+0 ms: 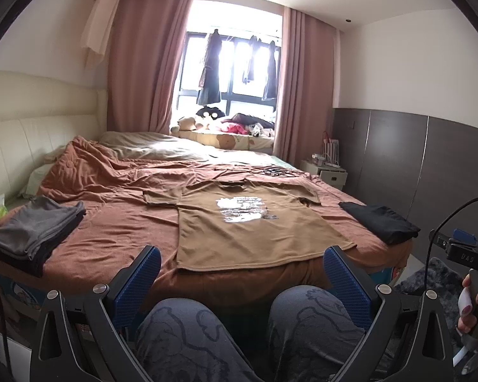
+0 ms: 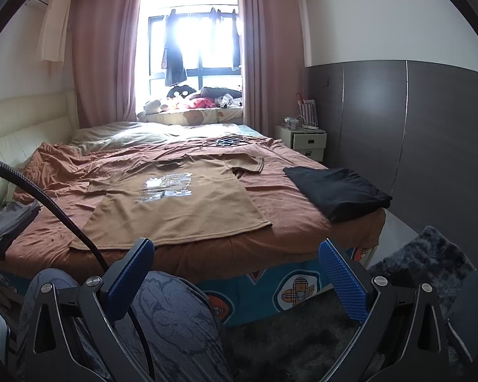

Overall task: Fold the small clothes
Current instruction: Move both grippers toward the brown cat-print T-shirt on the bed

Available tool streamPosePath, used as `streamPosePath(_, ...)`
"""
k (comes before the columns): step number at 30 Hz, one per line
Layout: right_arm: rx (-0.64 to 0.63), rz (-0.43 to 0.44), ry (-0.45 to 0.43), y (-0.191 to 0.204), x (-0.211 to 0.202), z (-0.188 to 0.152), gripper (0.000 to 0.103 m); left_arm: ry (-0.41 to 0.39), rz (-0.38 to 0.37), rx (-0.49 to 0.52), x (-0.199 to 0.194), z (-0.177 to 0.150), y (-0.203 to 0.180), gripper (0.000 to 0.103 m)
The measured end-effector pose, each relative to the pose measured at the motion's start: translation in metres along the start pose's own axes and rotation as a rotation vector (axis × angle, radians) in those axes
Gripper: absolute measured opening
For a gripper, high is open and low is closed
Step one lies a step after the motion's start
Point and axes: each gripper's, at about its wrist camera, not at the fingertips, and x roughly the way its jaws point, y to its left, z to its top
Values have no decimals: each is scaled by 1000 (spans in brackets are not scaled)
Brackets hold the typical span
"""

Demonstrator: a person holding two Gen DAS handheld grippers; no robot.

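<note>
Brown printed T-shirt (image 1: pixel 239 222) lies flat, front up, on the rust bedspread (image 1: pixel 118 222), hem at the near edge; folded grey garments (image 1: pixel 32 232) left, folded black garment (image 1: pixel 379 222) right; left gripper (image 1: pixel 242 273) and right gripper (image 2: pixel 235 264) both spread wide, empty, short of the bed above the person's knees (image 1: pixel 302 318).

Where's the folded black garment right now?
The folded black garment lies at the right edge of the bed, right of the spread brown T-shirt, in both wrist views.
</note>
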Motion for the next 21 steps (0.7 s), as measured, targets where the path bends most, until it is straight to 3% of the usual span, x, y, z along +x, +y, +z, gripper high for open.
streamPosePath(21,5,16,-1,4,3,-7,103,12,13,-16,1,-6,5,103)
